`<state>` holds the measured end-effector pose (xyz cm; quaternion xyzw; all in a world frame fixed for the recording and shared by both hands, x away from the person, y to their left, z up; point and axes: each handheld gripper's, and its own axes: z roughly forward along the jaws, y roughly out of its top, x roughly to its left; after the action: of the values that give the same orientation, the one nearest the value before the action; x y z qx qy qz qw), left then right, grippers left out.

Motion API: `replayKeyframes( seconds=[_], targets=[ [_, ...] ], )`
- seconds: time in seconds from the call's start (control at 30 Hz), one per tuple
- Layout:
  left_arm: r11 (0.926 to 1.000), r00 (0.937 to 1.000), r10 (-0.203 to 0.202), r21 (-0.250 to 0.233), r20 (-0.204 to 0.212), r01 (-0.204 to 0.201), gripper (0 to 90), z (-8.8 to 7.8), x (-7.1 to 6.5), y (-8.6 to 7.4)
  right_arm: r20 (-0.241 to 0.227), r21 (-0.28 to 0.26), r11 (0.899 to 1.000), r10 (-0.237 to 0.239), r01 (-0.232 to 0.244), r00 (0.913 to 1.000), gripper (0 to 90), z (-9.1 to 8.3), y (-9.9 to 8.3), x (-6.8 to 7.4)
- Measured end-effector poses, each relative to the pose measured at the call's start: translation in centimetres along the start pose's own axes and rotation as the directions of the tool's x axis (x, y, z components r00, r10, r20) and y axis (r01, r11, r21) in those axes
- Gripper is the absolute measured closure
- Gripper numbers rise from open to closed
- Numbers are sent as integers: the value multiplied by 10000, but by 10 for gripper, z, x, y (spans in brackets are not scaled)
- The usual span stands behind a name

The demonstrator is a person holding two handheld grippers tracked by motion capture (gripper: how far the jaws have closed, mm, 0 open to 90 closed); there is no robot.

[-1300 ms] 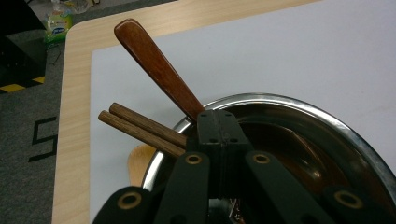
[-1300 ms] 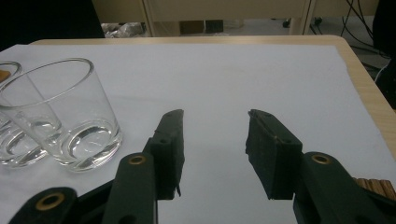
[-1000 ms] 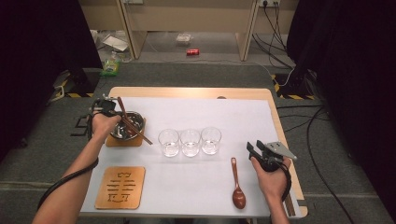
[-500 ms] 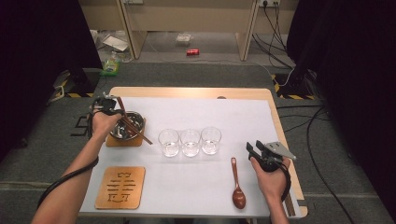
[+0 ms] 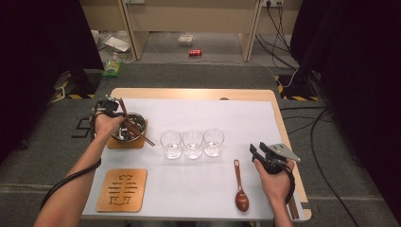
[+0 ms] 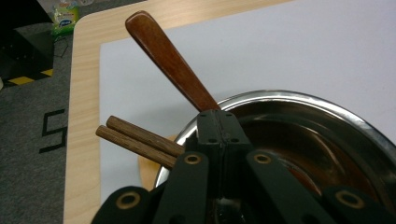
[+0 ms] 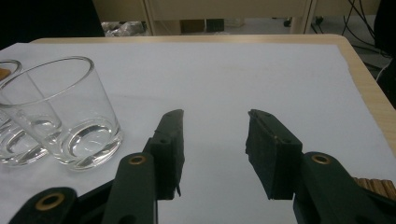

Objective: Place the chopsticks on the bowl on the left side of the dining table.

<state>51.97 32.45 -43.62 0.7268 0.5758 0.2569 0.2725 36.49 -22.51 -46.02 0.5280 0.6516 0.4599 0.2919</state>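
Note:
A steel bowl sits on a wooden coaster at the table's left. A pair of wooden chopsticks lies across its rim. A wooden spoon's handle leans up out of the bowl. My left gripper is shut at the bowl's rim, with its jaws meeting and the spoon handle rising just beyond their tips. My right gripper rests open near the table's right edge, with nothing between its jaws. It points past the nearest glass.
Three clear glasses stand in a row at mid-table. A second wooden spoon lies left of my right hand. A carved wooden coaster lies at the front left. Wooden stick ends show by the right edge.

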Motion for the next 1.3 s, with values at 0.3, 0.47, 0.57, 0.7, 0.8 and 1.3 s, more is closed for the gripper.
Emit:
replayKeyframes(
  seconds=[0.3, 0.47, 0.57, 0.7, 0.8, 1.3],
  targets=[
    [9991, 10000, -70, 417, -16, 71, 895, -3, 4, -6, -14, 56, 10000, -34, 34, 10000, 566, 1, 0, 1],
    [9980, 10000, -80, 623, 22, 78, 896, -4, 7, -11, -26, 82, 10000, -39, 39, 10000, 566, 1, 0, 1],
    [9975, 10000, -67, 702, 61, 62, 896, -5, 7, -12, -39, 87, 10000, -40, 40, 10000, 566, 1, -1, 2],
    [9964, 9999, -25, 849, 148, 12, 896, -7, 8, -14, -31, 90, 9999, -73, 73, 10000, 566, 1, -1, 2],
    [9954, 9997, -22, 958, 254, -3, 896, -8, 8, -16, -41, 96, 9999, -96, 97, 9999, 566, 1, -1, 2],
    [9936, 9994, 55, 1125, 345, -94, 896, -12, 10, -23, -66, 71, 9999, -121, 122, 9999, 565, 2, -1, 3]
  ],
)
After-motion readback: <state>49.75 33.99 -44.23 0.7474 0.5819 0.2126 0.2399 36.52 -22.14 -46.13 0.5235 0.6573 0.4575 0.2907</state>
